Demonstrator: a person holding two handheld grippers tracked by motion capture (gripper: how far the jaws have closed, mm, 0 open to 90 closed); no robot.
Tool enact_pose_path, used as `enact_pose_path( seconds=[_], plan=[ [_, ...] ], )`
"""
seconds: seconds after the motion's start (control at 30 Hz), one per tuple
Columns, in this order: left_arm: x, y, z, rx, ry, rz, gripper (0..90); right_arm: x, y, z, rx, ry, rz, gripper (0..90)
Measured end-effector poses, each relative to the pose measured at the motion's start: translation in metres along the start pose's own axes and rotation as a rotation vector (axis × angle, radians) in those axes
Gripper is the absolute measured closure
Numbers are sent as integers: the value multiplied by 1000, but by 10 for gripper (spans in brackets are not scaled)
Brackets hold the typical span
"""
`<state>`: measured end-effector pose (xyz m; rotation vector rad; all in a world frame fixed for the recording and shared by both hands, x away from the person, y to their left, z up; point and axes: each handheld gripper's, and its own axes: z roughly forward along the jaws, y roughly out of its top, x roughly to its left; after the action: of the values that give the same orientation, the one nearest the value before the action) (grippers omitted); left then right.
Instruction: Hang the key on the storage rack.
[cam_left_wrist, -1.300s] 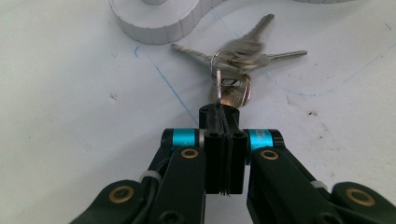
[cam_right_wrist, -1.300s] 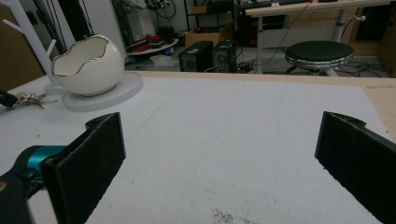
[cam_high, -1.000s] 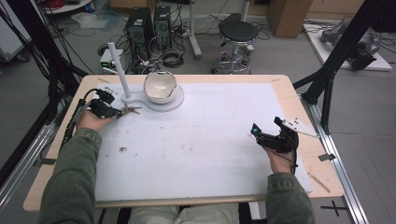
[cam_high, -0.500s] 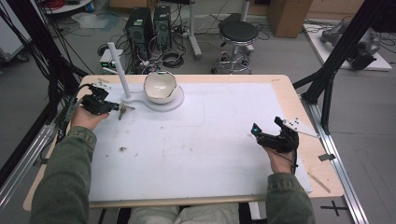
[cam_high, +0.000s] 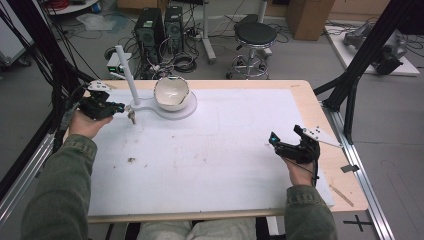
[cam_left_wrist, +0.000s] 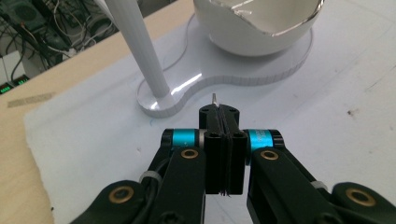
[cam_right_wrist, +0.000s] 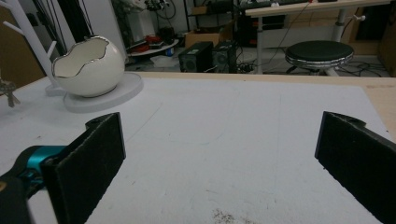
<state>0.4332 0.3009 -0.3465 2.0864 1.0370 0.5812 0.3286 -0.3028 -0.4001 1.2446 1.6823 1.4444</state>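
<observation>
Two grippers: my left gripper (cam_left_wrist: 219, 108) clamped on small metal piece (cam_left_wrist: 214, 98), likely keys (cam_high: 131, 114), upper left by stand post (cam_high: 128, 75). Judgement: lift gently, clear post, aim for egg-shaped bowl (cam_high: 171, 93). Right gripper (cam_right_wrist: 219, 158) jaws wide apart, idle lower right.

Olive-green sleeves (cam_high: 60, 195), black tools with cyan collars (cam_left_wrist: 186, 136)

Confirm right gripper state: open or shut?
Open. In the right gripper view its two black fingers stand far apart at the frame's edges with bare white table between them; nothing is held.
</observation>
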Motion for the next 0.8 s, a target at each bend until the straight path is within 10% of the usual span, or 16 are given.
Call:
enact_pose_path(
  seconds=[0.8],
  plan=[
    [0,38,-53,-142,21,10,889,0,0,-1,0,6,7,6]
  ],
)
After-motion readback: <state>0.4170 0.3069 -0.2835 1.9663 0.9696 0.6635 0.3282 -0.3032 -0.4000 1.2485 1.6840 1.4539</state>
